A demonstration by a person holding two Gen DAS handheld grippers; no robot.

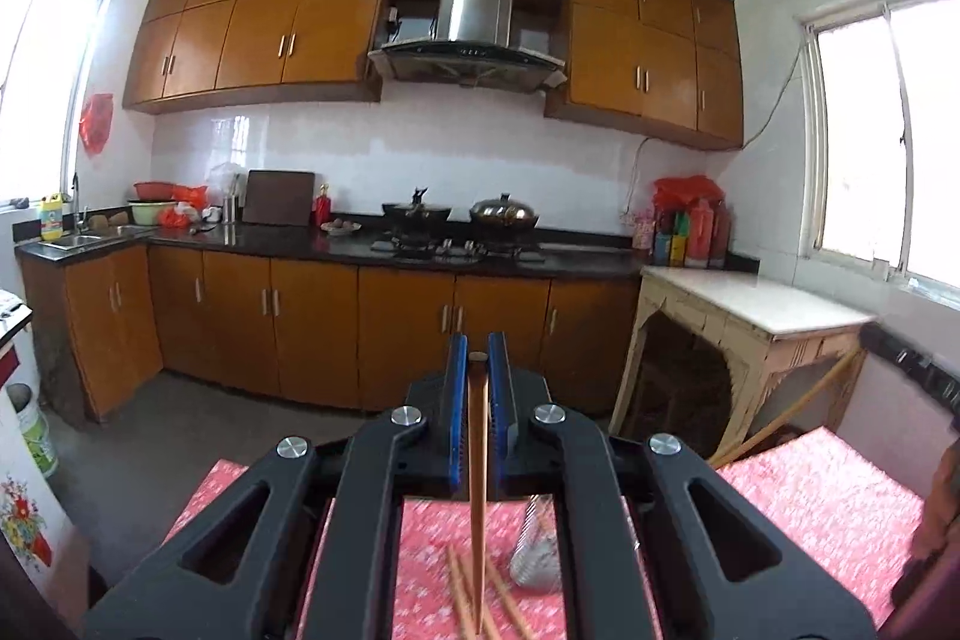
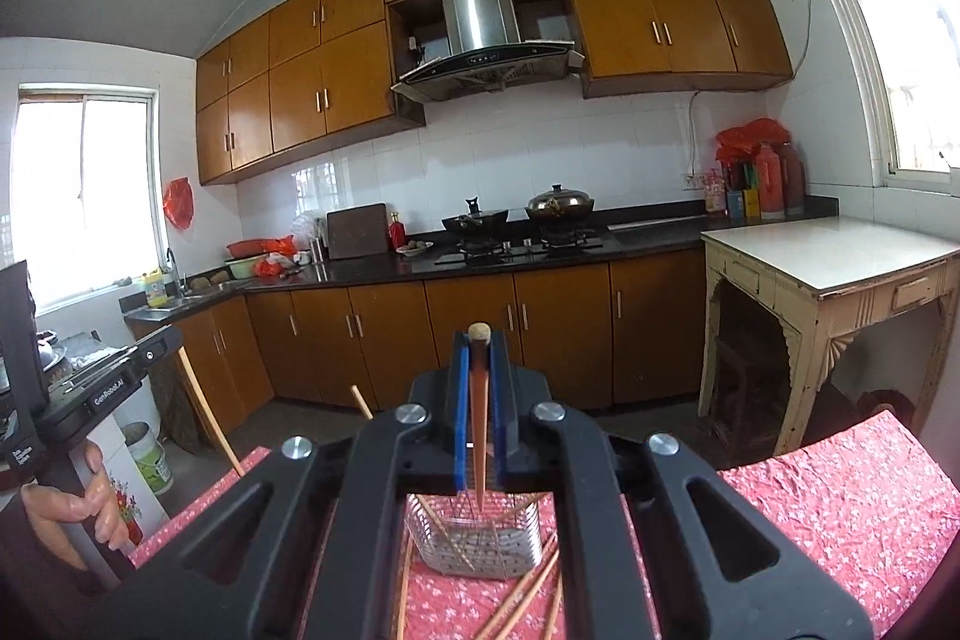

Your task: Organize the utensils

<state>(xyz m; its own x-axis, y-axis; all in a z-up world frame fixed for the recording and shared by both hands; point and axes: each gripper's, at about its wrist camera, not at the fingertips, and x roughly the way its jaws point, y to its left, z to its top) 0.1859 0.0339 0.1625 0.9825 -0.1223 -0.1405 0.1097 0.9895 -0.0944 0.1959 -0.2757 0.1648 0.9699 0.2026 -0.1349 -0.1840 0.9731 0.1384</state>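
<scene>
Left fingers point(image 1: 478, 364) pinched tight on one wooden chopstick point(image 1: 477, 490), upright, tip down over loose chopsticks point(image 1: 465, 601) on the near tabletop point(image 1: 828, 508). Right fingers point(image 2: 478, 340) likewise clamped on another chopstick point(image 2: 478, 442), tip hanging above the wire metal basket point(image 2: 474, 544), more sticks point(image 2: 528, 595) scattered just beside. Risk: thin, smooth, tapered wood twisting or slipping from the pads; tip snagging the mesh rim and tipping that light basket

Blurred by motion: loose chopsticks point(image 1: 465, 595) and metal basket point(image 1: 534, 568), both partly hidden behind left tongs point(image 1: 478, 364); bench point(image 1: 828, 514) cut off below.
</scene>
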